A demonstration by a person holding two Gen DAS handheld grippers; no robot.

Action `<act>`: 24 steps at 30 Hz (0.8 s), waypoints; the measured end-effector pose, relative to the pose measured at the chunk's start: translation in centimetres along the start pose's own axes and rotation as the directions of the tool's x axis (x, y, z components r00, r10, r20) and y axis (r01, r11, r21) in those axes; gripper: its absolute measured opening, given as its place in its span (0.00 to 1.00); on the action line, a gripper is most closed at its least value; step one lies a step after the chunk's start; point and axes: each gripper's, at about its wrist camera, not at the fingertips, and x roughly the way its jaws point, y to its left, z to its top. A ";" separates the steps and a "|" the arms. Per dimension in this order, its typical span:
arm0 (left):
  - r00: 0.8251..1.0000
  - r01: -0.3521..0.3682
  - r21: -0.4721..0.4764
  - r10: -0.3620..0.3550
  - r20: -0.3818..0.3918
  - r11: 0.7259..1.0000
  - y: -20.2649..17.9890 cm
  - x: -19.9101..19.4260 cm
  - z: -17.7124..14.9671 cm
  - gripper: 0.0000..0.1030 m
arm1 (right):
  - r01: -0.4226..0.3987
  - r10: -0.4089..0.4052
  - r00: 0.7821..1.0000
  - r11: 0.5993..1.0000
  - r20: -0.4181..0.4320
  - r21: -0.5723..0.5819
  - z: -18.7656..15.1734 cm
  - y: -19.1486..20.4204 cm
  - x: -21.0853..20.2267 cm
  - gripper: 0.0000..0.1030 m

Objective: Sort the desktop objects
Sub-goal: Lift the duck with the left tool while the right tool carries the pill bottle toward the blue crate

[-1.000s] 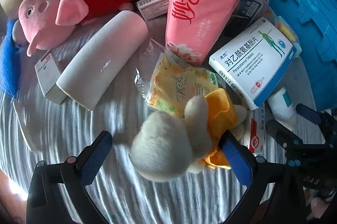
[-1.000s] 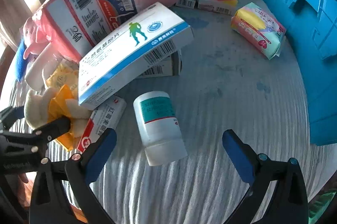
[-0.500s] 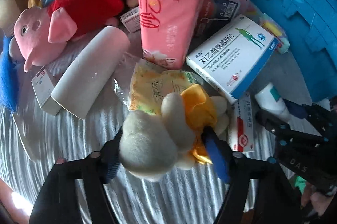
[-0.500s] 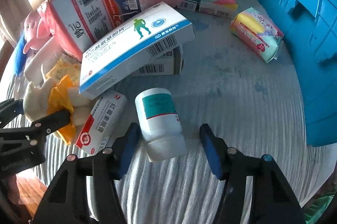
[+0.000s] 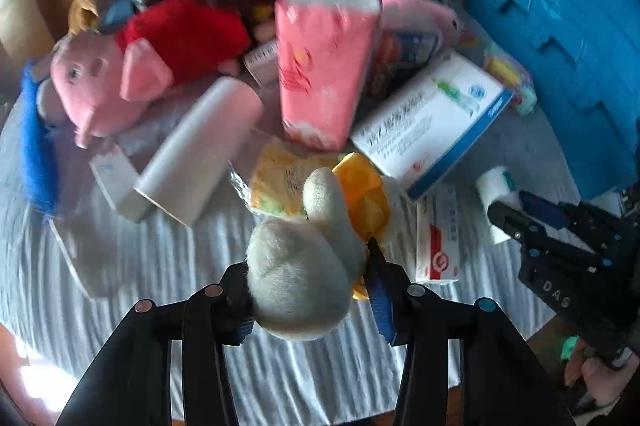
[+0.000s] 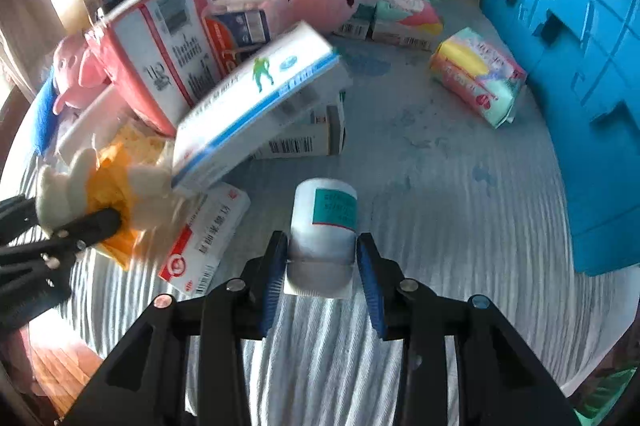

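My left gripper (image 5: 308,290) is clamped on the grey plush toy (image 5: 300,266) at lower centre of its frame. My right gripper (image 6: 322,266) squeezes the white bottle (image 6: 324,226), low and central. The blue crate (image 6: 580,66) fills the right edge; its contents are hidden.

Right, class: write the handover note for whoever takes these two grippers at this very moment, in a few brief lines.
Left gripper: shut on the grey plush toy with the yellow cloth, at the near edge of the pile.
Right gripper: shut on the white bottle with the teal label, lying on the striped cloth.
Blue crate: on the right side, nothing seen inside from here.
Done: both grasps made; nothing visibly sorted yet.
Left: place these two, then the blue-and-white medicine box, red-and-white box, pink tissue pack, pink pig plush and the rest.
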 end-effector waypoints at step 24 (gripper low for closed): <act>0.960 0.057 0.091 -0.080 0.268 0.994 -1.3 -14.9 6.5 0.45 | -0.068 0.085 0.919 0.996 0.384 -0.057 8.7 -2.5 -21.7 0.34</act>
